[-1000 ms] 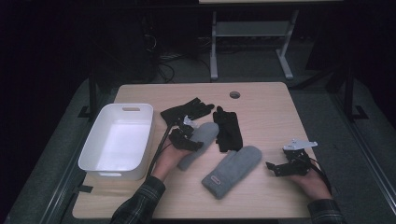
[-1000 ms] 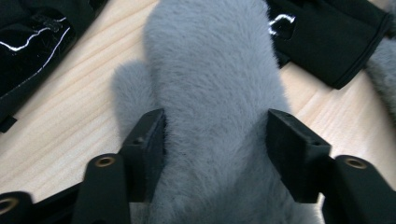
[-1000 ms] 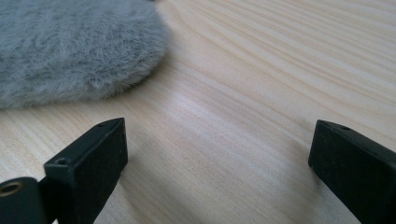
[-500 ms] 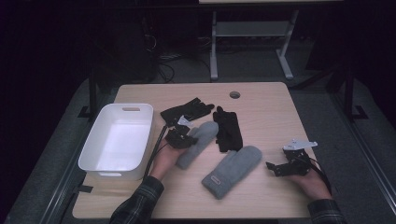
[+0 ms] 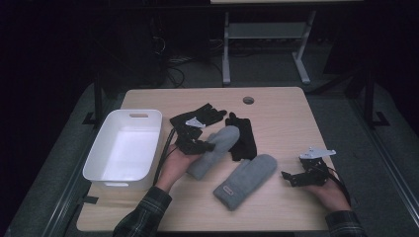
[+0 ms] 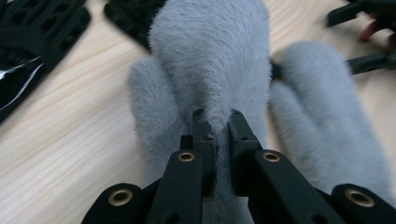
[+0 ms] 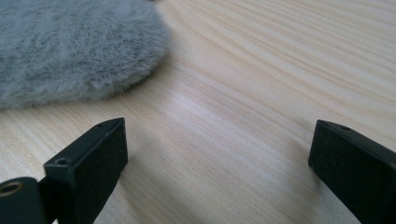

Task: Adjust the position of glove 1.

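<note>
A: Dim room, dark floor, a metal table frame and loose cables at the back. Light wooden table (image 5: 276,118) with a cable hole (image 5: 248,100) near its far edge.

B: Noted. Contents?

A: White plastic bin (image 5: 123,170) on the left side, nothing in it. Two black gloves mid-table, one (image 5: 207,112) behind the left gripper, the other (image 5: 244,138) beside it. Two grey fleece mittens.

B: Which one is in hand?

A: The upper grey mitten (image 5: 213,150). Left gripper (image 5: 203,146) has its jaws pinched together on a fold of the fleece, seen plainly in the left gripper view (image 6: 217,119). The mitten lies on the wood, long axis running diagonally, cuff toward the person, tip resting against the black glove.

B: And the bin from there?

A: Directly to the left gripper's left, near, with bare wood between. Left hand is by far the nearer; my guess is a short lift and sideways carry.

B: Right side?

A: Right gripper (image 5: 290,177) rests low at the table's right, jaws wide apart, nothing between them. The second grey mitten (image 5: 247,180) lies just to its left, label at the cuff.
</note>
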The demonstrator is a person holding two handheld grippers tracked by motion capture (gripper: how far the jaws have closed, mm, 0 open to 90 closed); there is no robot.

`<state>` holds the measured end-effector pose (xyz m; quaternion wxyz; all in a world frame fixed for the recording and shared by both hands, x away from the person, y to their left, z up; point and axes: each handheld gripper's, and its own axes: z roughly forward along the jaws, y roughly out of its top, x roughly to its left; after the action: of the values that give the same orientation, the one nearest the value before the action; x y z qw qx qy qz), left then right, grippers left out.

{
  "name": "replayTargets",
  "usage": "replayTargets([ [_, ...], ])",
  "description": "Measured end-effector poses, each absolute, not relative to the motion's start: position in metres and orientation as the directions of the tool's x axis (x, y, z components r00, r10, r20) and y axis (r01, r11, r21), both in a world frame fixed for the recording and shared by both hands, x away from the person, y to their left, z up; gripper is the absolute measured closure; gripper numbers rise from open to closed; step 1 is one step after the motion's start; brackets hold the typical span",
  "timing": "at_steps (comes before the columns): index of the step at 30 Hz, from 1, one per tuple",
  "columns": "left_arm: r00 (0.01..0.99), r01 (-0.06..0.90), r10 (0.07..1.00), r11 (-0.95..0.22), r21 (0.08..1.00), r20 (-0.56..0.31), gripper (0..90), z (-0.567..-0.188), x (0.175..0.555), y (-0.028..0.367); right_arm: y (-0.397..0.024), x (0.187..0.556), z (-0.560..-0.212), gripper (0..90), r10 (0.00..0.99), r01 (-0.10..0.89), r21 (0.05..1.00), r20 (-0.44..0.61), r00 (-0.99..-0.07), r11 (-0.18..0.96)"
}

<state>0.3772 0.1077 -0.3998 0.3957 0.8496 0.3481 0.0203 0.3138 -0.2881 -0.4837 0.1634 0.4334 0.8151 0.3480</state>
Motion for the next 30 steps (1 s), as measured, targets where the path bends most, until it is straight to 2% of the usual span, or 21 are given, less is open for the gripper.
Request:
replayTargets([
  [8,0.768,0.583,0.564,-0.424,0.693,-0.302,84.4,-0.385,0.363,0.083,-0.288,0.314,-0.484,4.3,0.821,0.594,0.709,0.036,-0.569,0.380],
  [19,0.789,0.574,0.541,-0.477,0.665,-0.293,84.4,-0.388,0.342,0.040,-0.288,0.314,-0.484,4.3,0.822,0.595,0.709,0.037,-0.568,0.379],
  [30,0.796,0.570,0.529,-0.497,0.654,-0.292,84.4,-0.397,0.329,0.014,-0.288,0.314,-0.484,4.3,0.823,0.596,0.708,0.037,-0.567,0.379],
])
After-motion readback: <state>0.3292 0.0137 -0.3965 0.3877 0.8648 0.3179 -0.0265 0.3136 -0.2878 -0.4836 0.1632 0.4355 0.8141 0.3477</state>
